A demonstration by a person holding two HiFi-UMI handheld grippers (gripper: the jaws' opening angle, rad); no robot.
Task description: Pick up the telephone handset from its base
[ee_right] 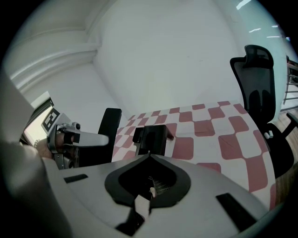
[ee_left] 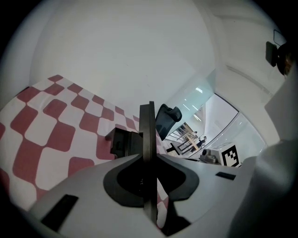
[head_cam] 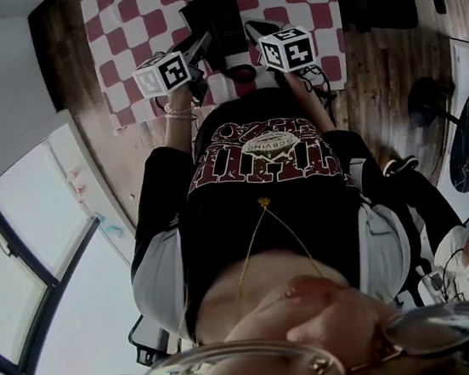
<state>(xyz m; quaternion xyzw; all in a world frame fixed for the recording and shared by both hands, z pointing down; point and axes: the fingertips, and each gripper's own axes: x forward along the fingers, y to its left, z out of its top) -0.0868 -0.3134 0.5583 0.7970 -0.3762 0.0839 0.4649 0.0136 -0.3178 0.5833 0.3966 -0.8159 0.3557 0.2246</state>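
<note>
Black telephone handset (ee_right: 110,132) stands upright, clamped edge-on in my left gripper (ee_left: 149,160), apart from its black boxy base (ee_right: 151,139) on red-and-white checked cloth (ee_right: 223,139); my right gripper (ee_right: 149,154) is closed, empty.

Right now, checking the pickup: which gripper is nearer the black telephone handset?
Left. The left gripper clamps the black handset, clear of its black base; the right gripper, jaws shut, empty, sits beside it.

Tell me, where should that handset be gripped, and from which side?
Grip the handset around mid-length, across its two flat faces, coming at its thin edge. It stands upright as a narrow slab, so jaws meet broad, parallel sides; the left gripper holds it just so.
</note>
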